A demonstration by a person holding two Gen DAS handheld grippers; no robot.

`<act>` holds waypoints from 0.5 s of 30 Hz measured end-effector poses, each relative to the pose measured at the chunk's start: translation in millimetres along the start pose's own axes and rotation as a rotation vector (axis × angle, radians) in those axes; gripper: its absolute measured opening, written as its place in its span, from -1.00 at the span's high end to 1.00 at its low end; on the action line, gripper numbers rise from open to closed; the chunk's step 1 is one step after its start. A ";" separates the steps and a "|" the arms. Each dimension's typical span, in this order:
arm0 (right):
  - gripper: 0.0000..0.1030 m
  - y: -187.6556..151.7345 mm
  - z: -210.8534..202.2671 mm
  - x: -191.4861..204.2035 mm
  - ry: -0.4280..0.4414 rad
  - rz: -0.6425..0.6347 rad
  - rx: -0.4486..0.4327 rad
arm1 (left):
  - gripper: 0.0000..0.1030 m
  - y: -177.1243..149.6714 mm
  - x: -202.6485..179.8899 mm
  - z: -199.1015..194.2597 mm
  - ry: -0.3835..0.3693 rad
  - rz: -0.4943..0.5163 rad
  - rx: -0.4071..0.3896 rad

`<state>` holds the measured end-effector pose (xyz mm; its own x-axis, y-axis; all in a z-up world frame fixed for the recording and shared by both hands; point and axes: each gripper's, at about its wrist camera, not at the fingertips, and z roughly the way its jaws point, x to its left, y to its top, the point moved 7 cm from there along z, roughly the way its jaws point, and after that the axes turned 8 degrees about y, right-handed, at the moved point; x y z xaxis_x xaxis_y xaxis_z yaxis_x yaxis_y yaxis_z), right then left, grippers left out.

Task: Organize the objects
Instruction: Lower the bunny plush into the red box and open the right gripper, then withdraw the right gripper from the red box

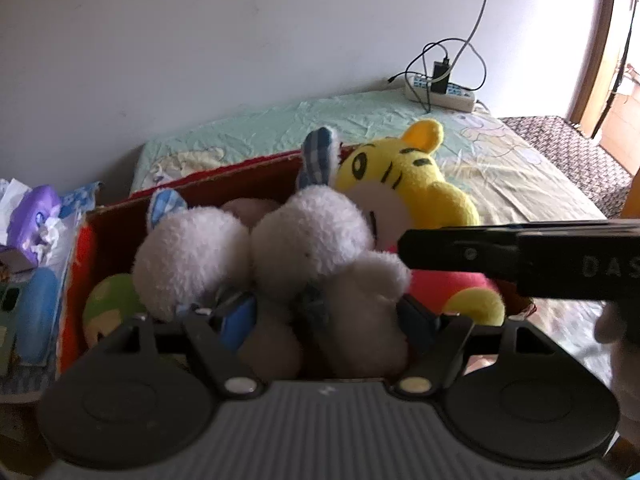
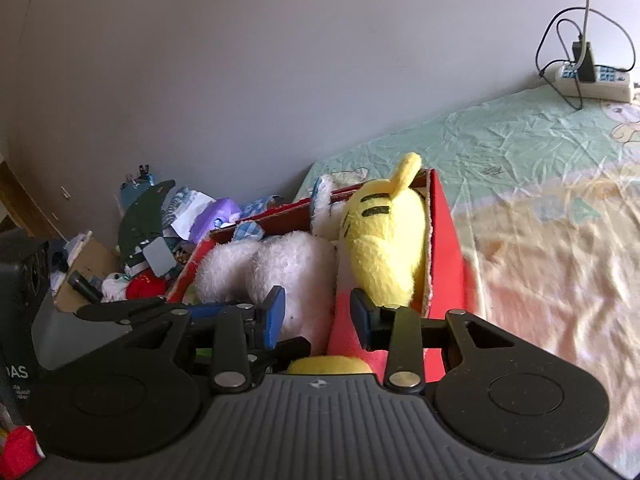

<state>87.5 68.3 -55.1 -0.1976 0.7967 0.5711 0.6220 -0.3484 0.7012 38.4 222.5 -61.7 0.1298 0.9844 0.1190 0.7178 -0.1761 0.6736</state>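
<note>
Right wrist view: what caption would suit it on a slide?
Right gripper open over a red box on the bed, packed with a yellow tiger plush and white plush toys.

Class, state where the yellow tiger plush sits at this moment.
The yellow tiger plush lies in the red box on the bed, against its right wall in the right wrist view, beside the white plush bunnies.

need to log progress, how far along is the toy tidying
Done: two white bunnies and the yellow tiger sit in the red box. In hand: the left gripper straddles a bunny; the right gripper is open by the tiger. Left: clutter beside the box.
</note>
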 end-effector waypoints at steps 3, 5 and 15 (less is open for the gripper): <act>0.27 -1.6 -5.4 1.3 -0.012 0.014 -0.010 | -0.55 1.9 -2.2 -2.4 0.031 0.007 0.006; 0.25 -2.3 -9.3 1.6 -0.032 0.025 -0.016 | -0.63 3.6 -3.0 -5.3 0.056 0.008 0.001; 0.24 -7.9 -34.9 -0.5 -0.135 0.039 -0.025 | -0.74 6.4 -15.8 -23.2 0.129 0.030 0.008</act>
<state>56.2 53.4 -46.0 -0.0685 0.8410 0.5366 0.6080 -0.3913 0.6908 25.1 205.9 -42.3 0.0624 0.9708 0.2317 0.7207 -0.2045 0.6624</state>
